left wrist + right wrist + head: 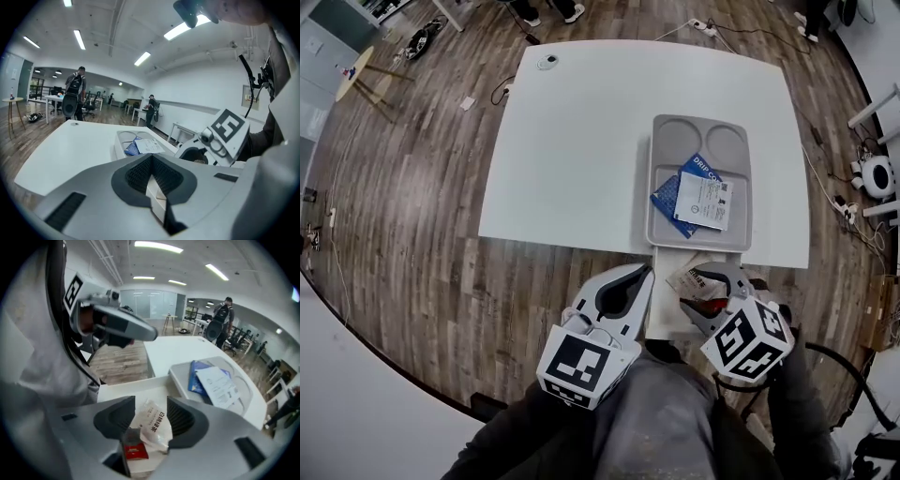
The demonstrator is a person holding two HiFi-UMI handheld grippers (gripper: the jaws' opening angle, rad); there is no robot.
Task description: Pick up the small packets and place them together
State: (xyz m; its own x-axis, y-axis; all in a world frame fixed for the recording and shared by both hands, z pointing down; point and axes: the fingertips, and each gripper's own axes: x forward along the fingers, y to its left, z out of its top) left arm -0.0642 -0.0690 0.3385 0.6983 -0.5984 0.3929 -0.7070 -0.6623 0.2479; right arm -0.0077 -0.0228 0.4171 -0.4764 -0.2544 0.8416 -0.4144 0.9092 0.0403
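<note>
Left gripper: jaws pressed together, nothing between them.
Right gripper: jaws spread around a crumpled white packet and a red packet. The head view half hides both.
Tray: on the table. The head view shows a blue packet under a flat white packet.

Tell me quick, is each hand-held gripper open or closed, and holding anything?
Left hand-held gripper: closed, empty.
Right hand-held gripper: open, with a white packet between its jaws, not squeezed.

One worktop carries one grey tray at its 4 o'clock with two packets, a blue packet and a white packet, while two more, a pale crinkled packet and a red packet, lie at 6 o'clock.
</note>
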